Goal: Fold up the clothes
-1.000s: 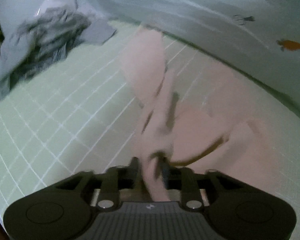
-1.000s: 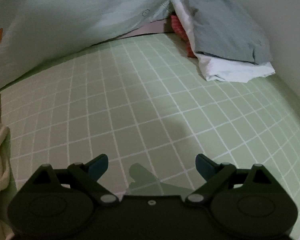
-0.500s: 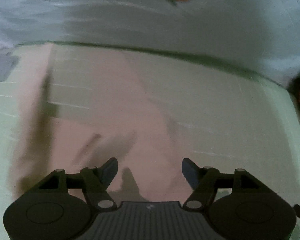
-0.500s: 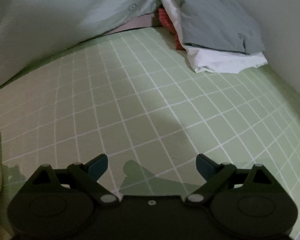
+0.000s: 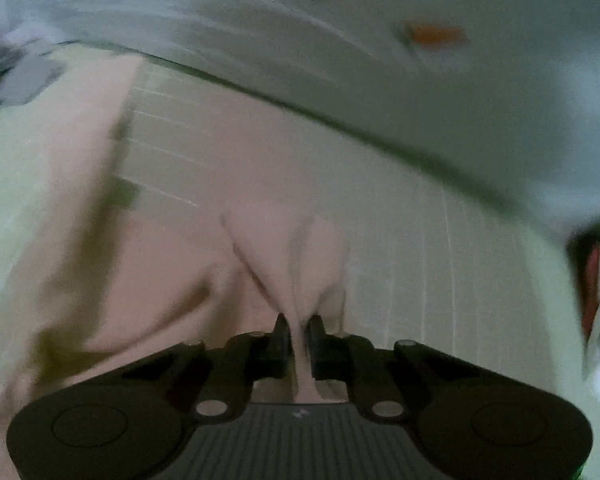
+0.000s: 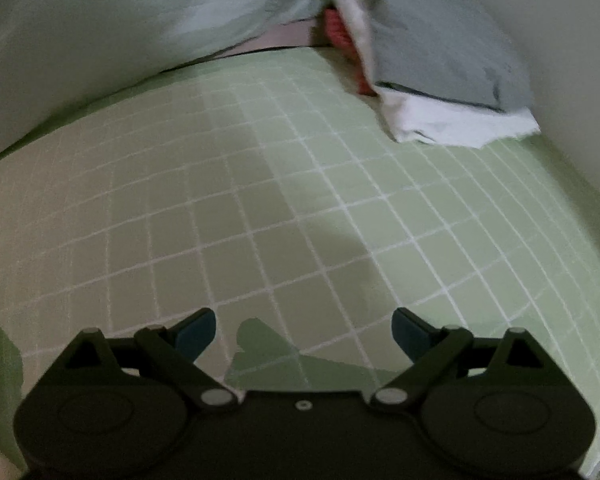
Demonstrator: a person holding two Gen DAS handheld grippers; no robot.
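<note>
A pale pink garment (image 5: 148, 264) lies spread on the green checked bed sheet (image 5: 440, 264). My left gripper (image 5: 298, 330) is shut on a pinched fold of it near its right edge, and the cloth rises in creases to the jaws. The view is blurred by motion. My right gripper (image 6: 304, 330) is open and empty, low over bare green sheet (image 6: 300, 184). The pink garment does not show in the right wrist view.
A stack of folded clothes, grey (image 6: 440, 40) over white (image 6: 452, 124) with red underneath, sits at the back right by the wall. A pale blue-green quilt (image 5: 340, 40) with an orange carrot print (image 5: 436, 34) lies along the back. Grey clothes (image 5: 4, 68) show at far left.
My left gripper let go of the pink garment, swung right over it while open, and has now shut on another part. My right gripper stayed open, drifting slightly.
</note>
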